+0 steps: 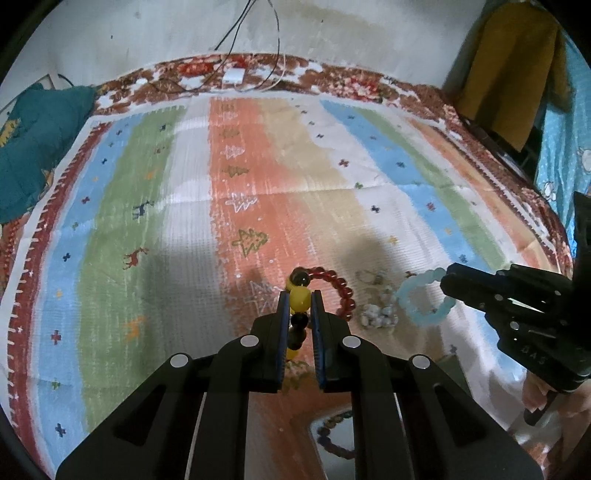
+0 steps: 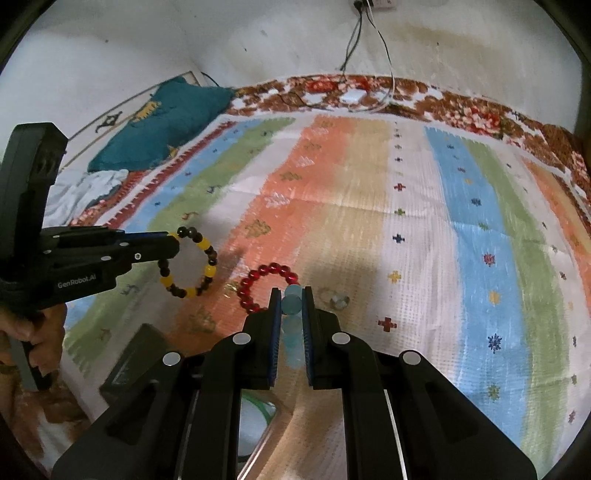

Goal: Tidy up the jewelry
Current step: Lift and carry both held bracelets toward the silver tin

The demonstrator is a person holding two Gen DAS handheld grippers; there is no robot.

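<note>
Yellow-and-dark beaded bracelet (image 1: 298, 302) pinched aloft in the left gripper (image 1: 299, 301), pale blue beaded bracelet (image 2: 291, 306) clamped by the right gripper (image 2: 291, 301), red beaded bracelet (image 2: 264, 284) on the striped cloth (image 2: 461, 240) (likely next).

Stained white wall (image 1: 147, 33) behind; striped cloth (image 1: 236, 155) over floral bedding; teal pillow (image 2: 162, 122) at left
</note>
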